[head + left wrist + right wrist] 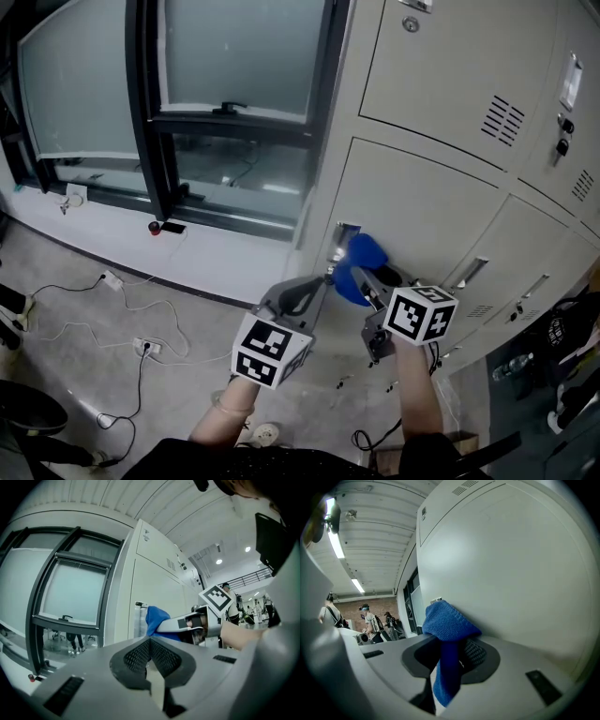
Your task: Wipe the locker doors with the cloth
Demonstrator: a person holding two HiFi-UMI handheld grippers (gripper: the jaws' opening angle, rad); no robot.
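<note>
A person stands at a bank of pale lockers with a tool in each hand. The right tongs [366,279] are clamped on a bunched blue cloth [362,258], and one tail of it hangs down between the jaws. The bunch appears pressed against a locker door [431,211], just below and right of its handle [345,231]. Gripping it bunched probably makes a firm pad that will not slip while rubbing. The left tongs [329,276] are closed on nothing, with their tips just below the handle and touching or nearly touching the cloth's left side. They look idle, perhaps kept close to steady or regrip the cloth. Wiping seems to be under way on this door. The doors farther right of the handle likely remain to be done.
</note>
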